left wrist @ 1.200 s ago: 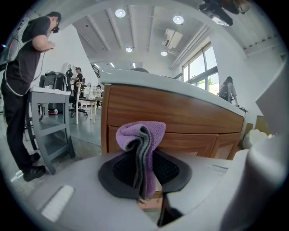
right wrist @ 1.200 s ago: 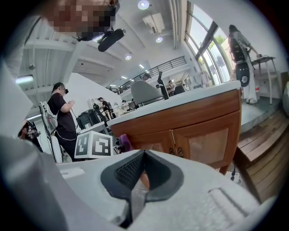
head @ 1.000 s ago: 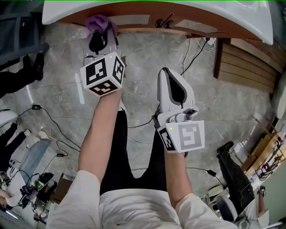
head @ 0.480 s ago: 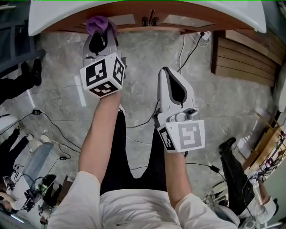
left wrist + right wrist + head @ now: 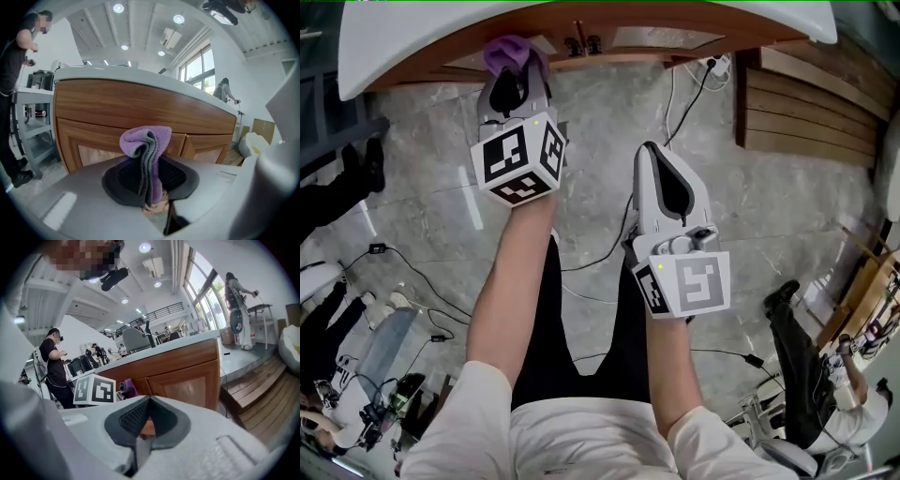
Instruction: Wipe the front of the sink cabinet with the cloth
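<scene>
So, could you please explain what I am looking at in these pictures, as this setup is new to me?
No robot here: a person holds a two-jaw gripper in each hand. The top-down picture comes from a camera on their head; the other two ride on the grippers, looking along the jaws. The left gripper is shut on a folded purple-and-grey cloth, close to the brown wooden sink cabinet. The right gripper is shut and empty, above the grey stone floor.

Head view overhead; gripper views share cabinet [image 5: 140, 103].
</scene>
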`<state>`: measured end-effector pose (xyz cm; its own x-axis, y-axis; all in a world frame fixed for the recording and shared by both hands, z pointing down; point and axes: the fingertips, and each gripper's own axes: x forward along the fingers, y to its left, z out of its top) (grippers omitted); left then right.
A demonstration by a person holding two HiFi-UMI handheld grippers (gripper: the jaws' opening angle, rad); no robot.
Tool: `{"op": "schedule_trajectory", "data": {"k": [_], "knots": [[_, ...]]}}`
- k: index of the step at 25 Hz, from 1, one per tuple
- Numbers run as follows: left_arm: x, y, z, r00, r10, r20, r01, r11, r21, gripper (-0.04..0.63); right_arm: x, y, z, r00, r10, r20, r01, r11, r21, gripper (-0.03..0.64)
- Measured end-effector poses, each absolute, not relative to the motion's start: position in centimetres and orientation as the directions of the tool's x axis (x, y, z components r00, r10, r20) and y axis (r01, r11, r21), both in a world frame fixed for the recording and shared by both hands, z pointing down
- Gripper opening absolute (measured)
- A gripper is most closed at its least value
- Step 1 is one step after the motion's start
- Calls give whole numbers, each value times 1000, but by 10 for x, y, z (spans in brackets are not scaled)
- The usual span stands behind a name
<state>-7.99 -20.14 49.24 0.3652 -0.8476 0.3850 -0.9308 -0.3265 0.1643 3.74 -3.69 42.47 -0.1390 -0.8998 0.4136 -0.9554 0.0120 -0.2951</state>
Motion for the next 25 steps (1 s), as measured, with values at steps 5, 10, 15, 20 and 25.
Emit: {"op": "schedule_trajectory", "data": {"k": [5, 10, 15, 20, 25], "knots": [[-53, -198, 497, 388, -836, 388, -922, -351, 166, 78, 56, -32, 429, -123, -899, 421, -955, -8, -297, 0], [-33, -195, 501, 395, -831, 391, -919, -361, 161, 77, 73, -26, 432, -115, -900, 419, -955, -16, -296, 0], [-21, -192, 500, 397, -829, 394, -918, -364, 159, 78, 90, -18, 431, -89, -903, 420, -954, -43, -295, 0], [5, -184, 499, 429, -816, 387, -903, -399, 158, 78, 101, -8, 433, -77, -902, 424, -953, -58, -296, 0], [24, -181, 501, 432, -814, 387, -902, -401, 162, 78, 115, -3, 433, -68, -904, 422, -953, -65, -294, 0]]}}
